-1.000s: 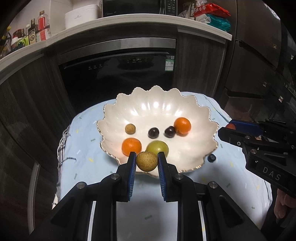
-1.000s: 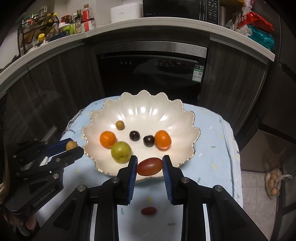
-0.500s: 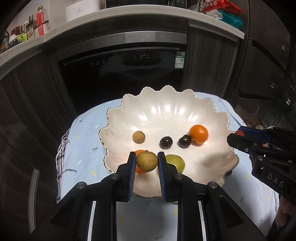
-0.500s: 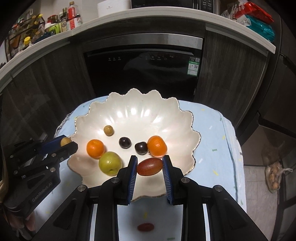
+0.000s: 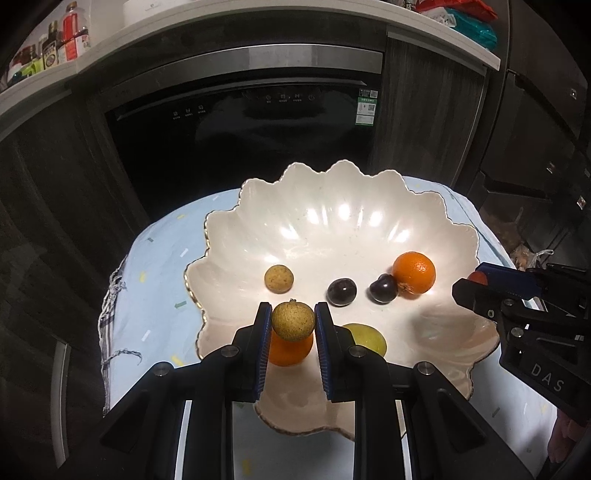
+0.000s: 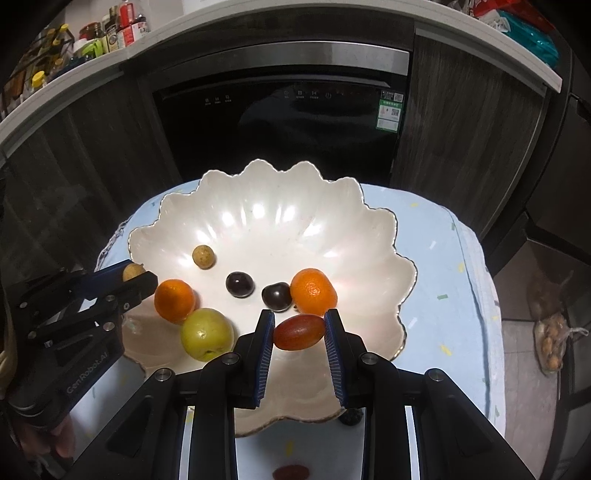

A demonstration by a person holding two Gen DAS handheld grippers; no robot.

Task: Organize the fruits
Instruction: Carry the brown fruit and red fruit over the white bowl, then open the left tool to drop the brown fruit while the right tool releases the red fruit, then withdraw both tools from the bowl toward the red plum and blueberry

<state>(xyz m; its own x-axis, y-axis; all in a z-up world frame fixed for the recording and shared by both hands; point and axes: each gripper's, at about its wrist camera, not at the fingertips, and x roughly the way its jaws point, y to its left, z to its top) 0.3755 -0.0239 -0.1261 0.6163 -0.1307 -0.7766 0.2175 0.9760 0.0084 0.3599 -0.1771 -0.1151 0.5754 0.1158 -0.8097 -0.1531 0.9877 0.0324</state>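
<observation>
The left gripper clamps a tan longan; the right gripper clamps a red grape tomato, scalloped bowl at twelve o'clock.

Both wrist views are dim around the edges and bright in the middle, where light from above falls on the white scalloped bowl and throws streaks of glare across its far wall. The dark oven door carries a soft reflection. The fruits cast short shadows on the bowl floor. Fisheye distortion bends the counter edge into an arch, and the corners vignette to black. Focus is sharp at the centre; the bottles at upper left look soft and smeared.
</observation>
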